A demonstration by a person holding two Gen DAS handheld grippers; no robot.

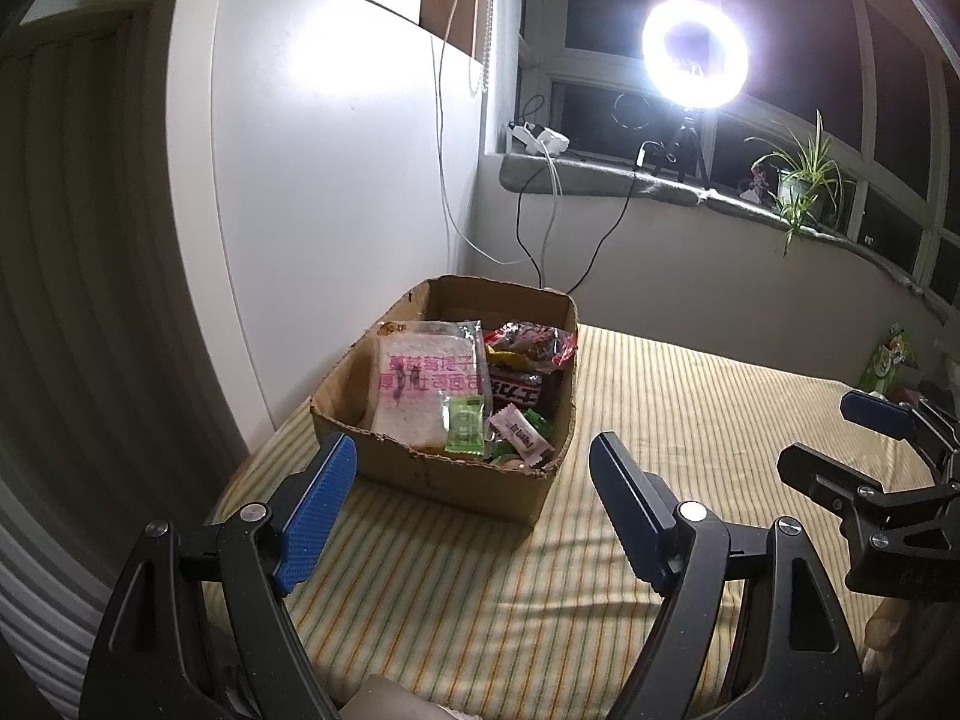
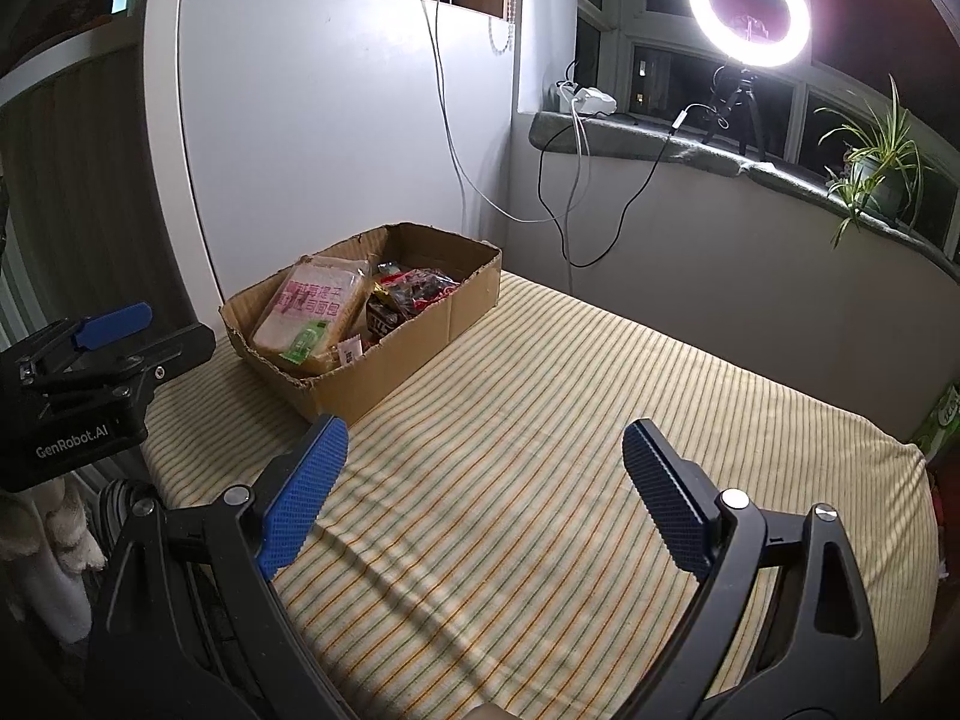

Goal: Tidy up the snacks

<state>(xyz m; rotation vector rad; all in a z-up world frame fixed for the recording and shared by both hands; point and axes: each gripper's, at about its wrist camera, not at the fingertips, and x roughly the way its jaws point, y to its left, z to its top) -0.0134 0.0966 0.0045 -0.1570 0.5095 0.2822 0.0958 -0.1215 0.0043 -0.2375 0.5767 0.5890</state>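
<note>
Both grippers — left [image 1: 474, 504], right [image 2: 483, 495] — released, fingers spread, empty; snacks [image 1: 462, 387] fill the cardboard box [image 1: 456, 480]

A bed [image 2: 540, 450] with a cream sheet striped in thin green and orange lines carries everything. The sheet lies mostly flat, with soft creases across its near part. One thing rests directly on it: an open cardboard box [image 1: 456, 480], set at the far left corner, close to the white wall. Its near rim is torn and ragged. The remaining sheet is bare up to the far edge.
</note>
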